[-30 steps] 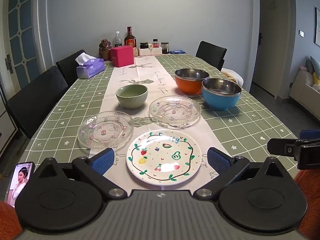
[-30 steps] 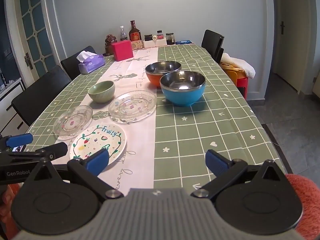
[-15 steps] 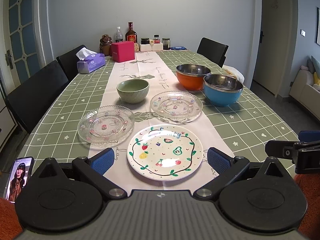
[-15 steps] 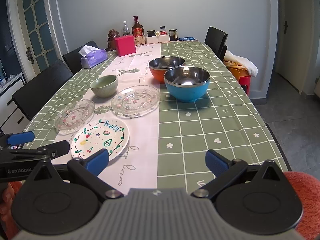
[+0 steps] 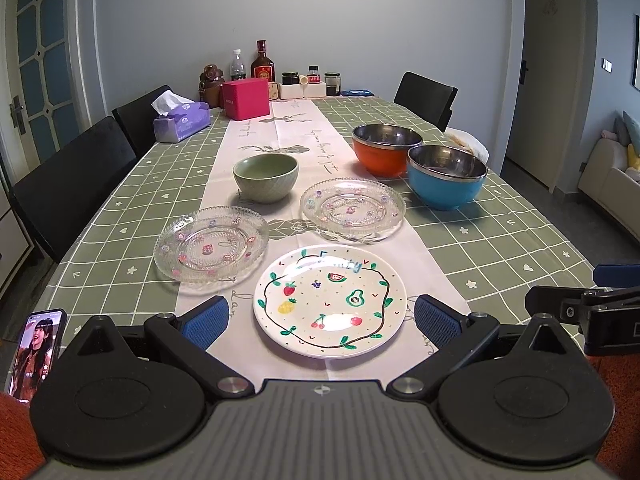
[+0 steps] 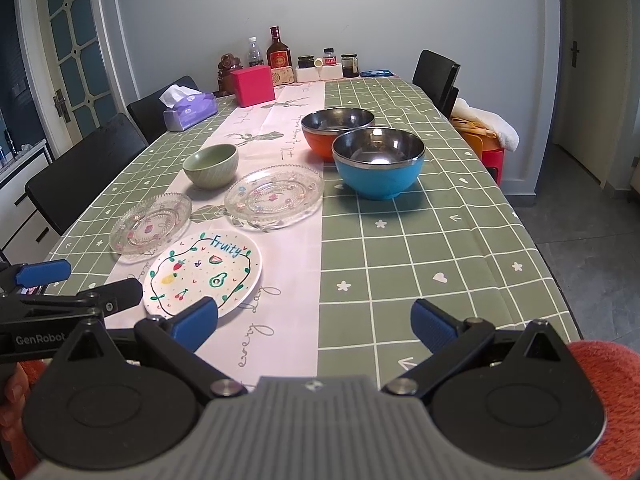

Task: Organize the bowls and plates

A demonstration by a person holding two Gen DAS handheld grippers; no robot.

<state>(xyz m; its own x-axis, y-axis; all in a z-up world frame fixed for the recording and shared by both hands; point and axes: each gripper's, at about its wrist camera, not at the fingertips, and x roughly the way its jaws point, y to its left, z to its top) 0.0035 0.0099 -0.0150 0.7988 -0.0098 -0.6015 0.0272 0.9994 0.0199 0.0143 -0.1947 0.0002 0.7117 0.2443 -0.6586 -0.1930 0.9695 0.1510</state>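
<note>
Right between the left gripper (image 5: 322,316)'s spread fingers: the white fruit-painted plate (image 5: 330,300), flat on the pale runner, not gripped, nothing touching it. Fingers wide apart, holding zero. Just past the left fingertip, a bit outboard: one clear glass plate (image 5: 211,245). Ahead of the right fingertip: the second glass plate (image 5: 353,209). Further out, dead ahead: small green bowl (image 5: 266,176). Way off beyond the right finger: orange bowl (image 5: 386,148) and blue bowl (image 5: 446,176), touching or nearly so, hard to call.

Over at the right gripper (image 6: 314,318): also wide open, also empty, only checked tablecloth (image 6: 400,240) between the fingers. Fruit plate peeking out just past its left fingertip, blue bowl well ahead and roughly centred.

Progress-wise, looks like basically nothing done yet. Three plates each lying separately, three bowls each standing on their own, no stack, no nesting anywhere. Pretty much the whole job left, going by this: probably plates piled together, bowls nested or grouped. Looks like the fruit plate could be first up for the left side, since it's lined up already, though no contact so far.

Random extras: phone (image 5: 36,350) at the near table edge outboard of the left finger, tissue box (image 5: 182,122) and pink box (image 5: 246,98) far down the table.
</note>
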